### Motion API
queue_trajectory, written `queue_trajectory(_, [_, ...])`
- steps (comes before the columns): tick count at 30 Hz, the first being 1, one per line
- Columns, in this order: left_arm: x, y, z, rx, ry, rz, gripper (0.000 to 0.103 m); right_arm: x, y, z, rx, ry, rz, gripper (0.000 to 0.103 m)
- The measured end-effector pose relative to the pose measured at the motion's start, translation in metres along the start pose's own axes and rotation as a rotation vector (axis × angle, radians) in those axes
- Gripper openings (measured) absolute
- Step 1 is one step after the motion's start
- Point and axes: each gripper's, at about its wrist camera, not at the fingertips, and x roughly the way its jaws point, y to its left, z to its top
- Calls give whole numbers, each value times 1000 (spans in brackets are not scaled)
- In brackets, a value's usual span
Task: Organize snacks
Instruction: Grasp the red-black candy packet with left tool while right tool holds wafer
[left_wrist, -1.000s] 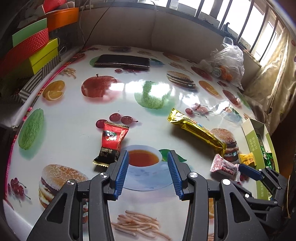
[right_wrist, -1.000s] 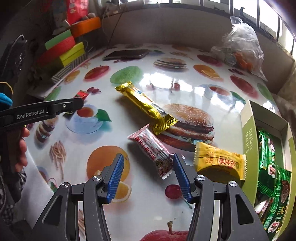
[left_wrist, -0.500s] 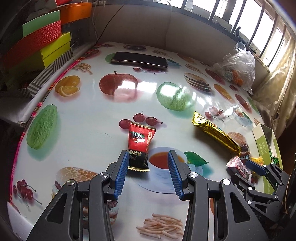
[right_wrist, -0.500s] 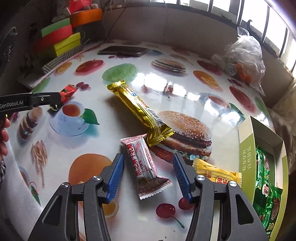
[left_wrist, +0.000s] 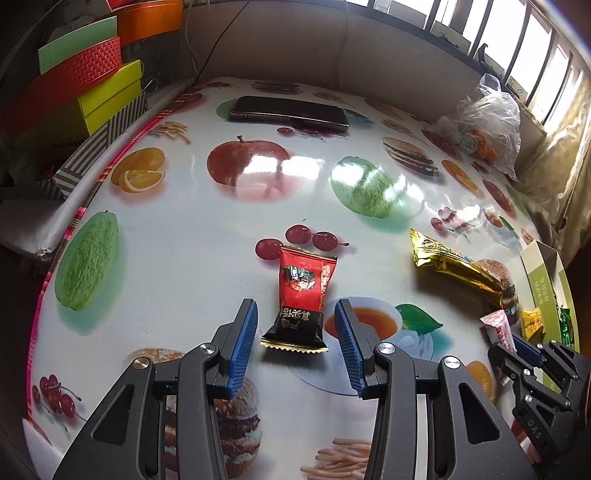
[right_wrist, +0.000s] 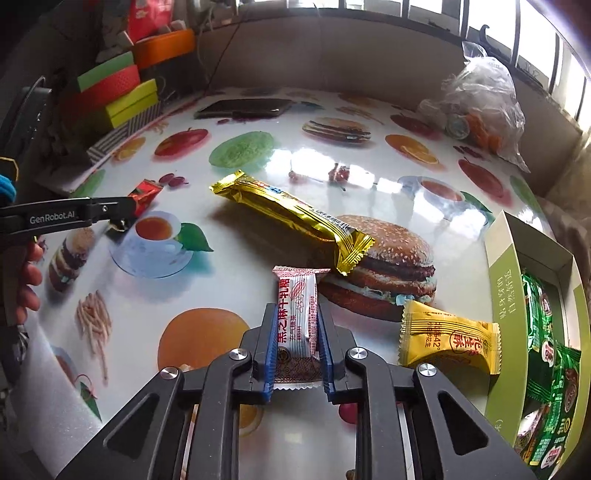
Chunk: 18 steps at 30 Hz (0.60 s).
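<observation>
Four loose snacks on the fruit-print table (right_wrist: 192, 295): one red-and-black candy packet (left_wrist: 301, 299), one long gold bar (right_wrist: 291, 218), one pink-and-white candy (right_wrist: 297, 317), one yellow packet (right_wrist: 448, 339). One green box (right_wrist: 506, 295) at the right edge, green packets inside. Left gripper (left_wrist: 295, 343) spread wide around the red packet's black end. Right gripper (right_wrist: 297, 350) pinching the pink-and-white candy, red lettering along it.

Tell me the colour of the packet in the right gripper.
White with red print; right wrist view.
</observation>
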Motion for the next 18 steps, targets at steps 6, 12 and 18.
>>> queue_trajectory(6, [7,-3,0,30,12,25,45,-4,-1,-4,29,-6,1,19])
queue_trajectory(12, [11,-6,3,54,6,67,45,-5,0,-6,41,-11,-5,19])
queue_trajectory(18, [12,-9,1,69,-1,91,45,-6,-1,-8,51,-12,-6,19])
